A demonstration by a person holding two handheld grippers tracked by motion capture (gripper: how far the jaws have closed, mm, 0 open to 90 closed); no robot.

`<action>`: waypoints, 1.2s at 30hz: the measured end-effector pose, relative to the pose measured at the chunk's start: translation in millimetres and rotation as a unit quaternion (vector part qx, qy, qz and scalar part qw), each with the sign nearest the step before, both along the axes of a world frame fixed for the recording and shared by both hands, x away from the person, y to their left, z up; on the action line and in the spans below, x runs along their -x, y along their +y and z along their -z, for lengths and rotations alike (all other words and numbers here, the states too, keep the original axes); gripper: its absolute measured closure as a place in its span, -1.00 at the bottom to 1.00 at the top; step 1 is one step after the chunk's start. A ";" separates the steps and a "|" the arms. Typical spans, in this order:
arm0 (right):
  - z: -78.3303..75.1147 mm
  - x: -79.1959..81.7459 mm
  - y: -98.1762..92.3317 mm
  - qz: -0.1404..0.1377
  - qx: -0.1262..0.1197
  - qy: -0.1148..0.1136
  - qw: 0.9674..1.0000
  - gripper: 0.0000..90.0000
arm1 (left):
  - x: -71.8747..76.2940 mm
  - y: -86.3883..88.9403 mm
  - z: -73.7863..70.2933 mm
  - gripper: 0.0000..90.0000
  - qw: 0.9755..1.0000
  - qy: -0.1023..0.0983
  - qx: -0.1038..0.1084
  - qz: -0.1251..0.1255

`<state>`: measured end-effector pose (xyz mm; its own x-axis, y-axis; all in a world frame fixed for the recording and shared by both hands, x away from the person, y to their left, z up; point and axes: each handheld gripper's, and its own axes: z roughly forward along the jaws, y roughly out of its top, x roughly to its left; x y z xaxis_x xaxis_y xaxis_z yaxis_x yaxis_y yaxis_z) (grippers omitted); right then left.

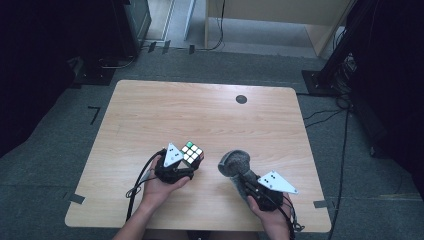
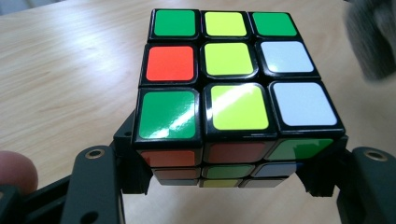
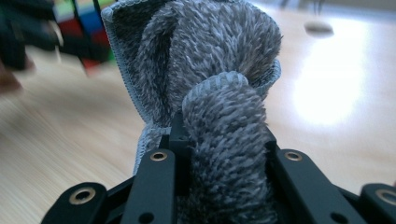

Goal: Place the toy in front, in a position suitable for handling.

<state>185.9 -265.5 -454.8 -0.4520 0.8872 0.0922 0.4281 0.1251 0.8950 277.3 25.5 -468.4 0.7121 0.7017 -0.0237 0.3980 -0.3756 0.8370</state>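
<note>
We are holding a puzzle cube [image 1: 192, 153] in the left gripper [image 1: 186, 162] and a grey cloth [image 1: 235, 164] in the right gripper [image 1: 243, 176], both raised a little above the near part of the wooden counter [image 1: 200, 110], the cube to the left of the cloth and a short gap apart from it.

Left gripper view: the fingers [image 2: 133, 163] are closing narrow on two opposite side faces of the puzzle cube [image 2: 233, 79], low on its body, so that the top face with its green, yellow, white and orange stickers is staying free. We are judging the cube to be light, rigid and hard, with glossy plastic faces that are catching the light; such faces are likely slippery, so a flat grip square across two opposite sides, as here, is the safer hold. Its layers can presumably turn, so a grip that spans more than one layer should keep it from twisting.

Right gripper view: the fingers [image 3: 156, 182] are pinching the grey cloth [image 3: 210, 60] in a bunched fold, and the free end is standing up in a soft roll ahead of them. We are judging the cloth to be very light, limp and fluffy; it gives under pressure and is not fragile, so it can be taken anywhere, though a thick gathered fold gives the firmest hold and leaves a padded end for wiping.

A small dark disc [image 1: 241, 99] is lying far back on the counter.
</note>
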 end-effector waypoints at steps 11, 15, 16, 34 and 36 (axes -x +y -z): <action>-26.7 -23.8 61.9 -0.099 -0.035 0.004 0.994 0.55 | 34.8 -20.3 -1.0 -0.25 0.992 -0.026 -0.095 0.081; -18.1 -22.3 86.7 -0.103 0.019 -0.001 0.995 0.56 | 43.6 -30.1 0.5 -0.25 0.988 -0.043 -0.129 0.079; -18.1 -22.3 86.7 -0.103 0.019 -0.001 0.995 0.56 | 42.8 -30.0 0.9 -0.25 0.988 -0.038 -0.127 0.080; -11.7 -12.2 98.8 -0.123 0.019 -0.019 0.992 0.55 | 45.0 -28.6 5.7 -0.24 0.988 -0.037 -0.111 0.101; -12.8 -14.1 95.6 -0.113 0.017 -0.020 0.993 0.56 | 45.4 -27.9 4.3 -0.24 0.989 -0.036 -0.103 0.102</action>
<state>199.9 -169.9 -442.0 -0.6420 0.7656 0.0426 0.3502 0.2433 0.9045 231.9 -2.4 -472.7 0.8341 0.5277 0.1609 0.2381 -0.6074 0.7579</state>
